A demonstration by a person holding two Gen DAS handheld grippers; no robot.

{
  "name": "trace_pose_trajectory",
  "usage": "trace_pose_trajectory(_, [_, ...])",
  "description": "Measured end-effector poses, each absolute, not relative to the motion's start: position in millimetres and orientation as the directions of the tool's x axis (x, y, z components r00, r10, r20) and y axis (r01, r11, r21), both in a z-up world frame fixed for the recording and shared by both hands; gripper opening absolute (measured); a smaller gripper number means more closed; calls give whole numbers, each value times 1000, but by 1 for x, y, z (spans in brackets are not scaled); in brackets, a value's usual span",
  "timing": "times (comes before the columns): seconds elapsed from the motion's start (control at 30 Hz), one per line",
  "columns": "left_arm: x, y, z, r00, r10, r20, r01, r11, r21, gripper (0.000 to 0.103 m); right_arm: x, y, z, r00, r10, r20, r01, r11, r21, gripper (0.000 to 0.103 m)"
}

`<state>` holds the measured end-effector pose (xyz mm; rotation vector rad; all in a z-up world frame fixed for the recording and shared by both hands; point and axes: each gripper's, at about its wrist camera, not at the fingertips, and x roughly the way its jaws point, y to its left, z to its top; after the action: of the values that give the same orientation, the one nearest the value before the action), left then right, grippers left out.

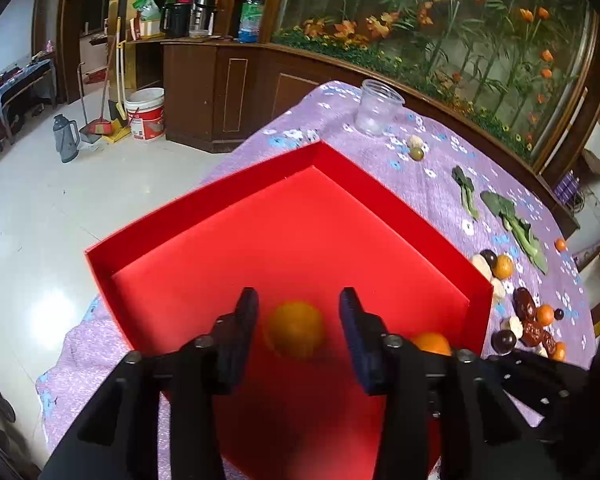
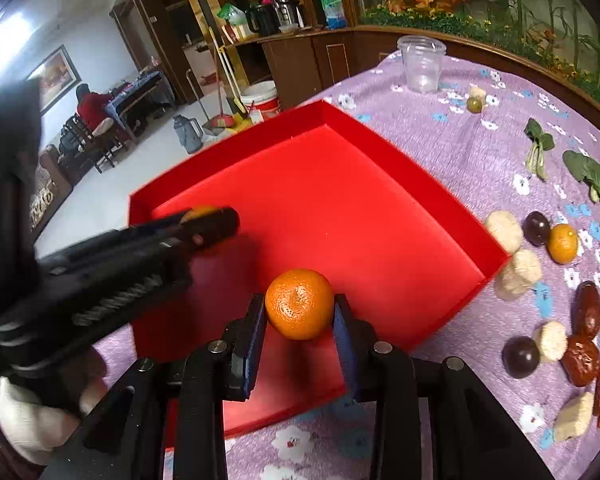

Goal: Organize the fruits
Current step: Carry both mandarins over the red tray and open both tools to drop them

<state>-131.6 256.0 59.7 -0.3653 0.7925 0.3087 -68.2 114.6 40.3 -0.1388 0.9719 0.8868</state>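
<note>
While both claws hover over the red box (image 2: 380,216), each has a tangerine between its fingers. In the right wrist view, the right claw (image 2: 300,316) is clamped on a tangerine (image 2: 299,304) at lower centre of the frame, above the near part of the box floor, so a release would likely drop it straight in. In the left wrist view, the left claw (image 1: 298,320) stands with its fingers apart, and a blurred second tangerine (image 1: 296,329) sits in the gap without touching either pad, apparently already loose over the box. More loose fruit (image 2: 563,243) lies on the tabletop (image 2: 440,128) at right of the box, nearer the right claw.
</note>
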Motion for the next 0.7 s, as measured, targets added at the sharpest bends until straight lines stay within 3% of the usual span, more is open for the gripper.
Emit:
trace_pose_trajectory(0.07, [-134,257,63,671,136,-729,-404,892,-206,52,-67,117,37,259,588,-767,-700,661,270,40])
trace_pose_trajectory(0.13, [-135,256,66,677,138,-723,-403,891,-207,56,-68,115,40,265,596,-758,-699,661,275,52])
trace_pose_trajectory(0.2, [-136,255,68,681,139,-719,-400,893,-206,58,-71,111,47,287,606,-742,-702,660,268,57])
trace_pose_trajectory(0.47, [-144,247,86,704,121,-700,-382,895,-229,67,-77,62,77,374,633,-678,-661,695,284,60])
trace_pose_trajectory(0.7, [-146,217,100,728,64,-683,-307,921,-241,71,-70,-52,80,528,542,-653,-478,826,299,67])
